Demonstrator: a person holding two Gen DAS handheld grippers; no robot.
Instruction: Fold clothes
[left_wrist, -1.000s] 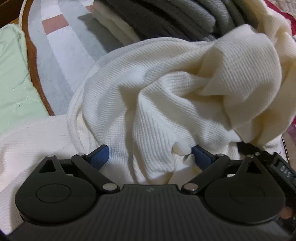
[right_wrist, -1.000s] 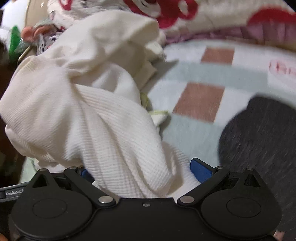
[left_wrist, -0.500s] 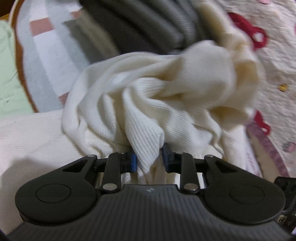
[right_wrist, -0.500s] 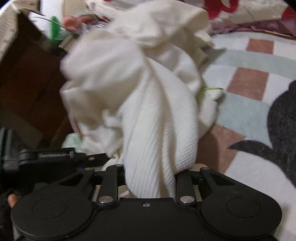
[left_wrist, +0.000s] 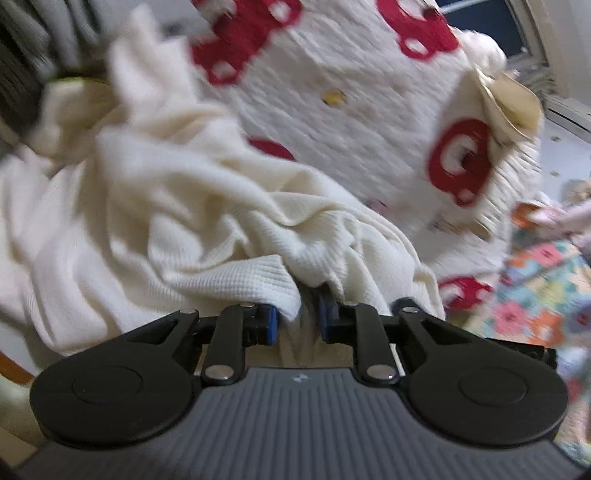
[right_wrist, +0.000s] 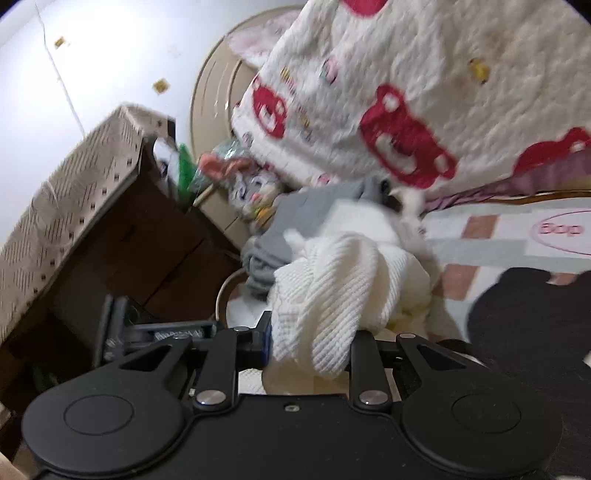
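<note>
A cream ribbed knit garment (left_wrist: 177, 206) fills the left wrist view in crumpled folds. My left gripper (left_wrist: 298, 320) is shut on a bunched edge of it, cloth spilling over the blue pads. In the right wrist view another bunch of the same cream garment (right_wrist: 332, 291) hangs from my right gripper (right_wrist: 308, 341), which is shut on it; the fabric covers the right fingertip. The cloth is lifted off the bed and blurred with motion.
A white quilt with red bear prints (left_wrist: 369, 122) (right_wrist: 424, 110) rises behind. Grey clothes (right_wrist: 291, 229) lie by a checked pastel sheet (right_wrist: 491, 236) with a black patch (right_wrist: 528, 314). A brown box (right_wrist: 122, 236) stands at left. A flowered cloth (left_wrist: 546, 295) lies at right.
Both grippers went from open around the cream garment to shut on it, then lifted and swung it up; the views now point toward the red-print quilt.
</note>
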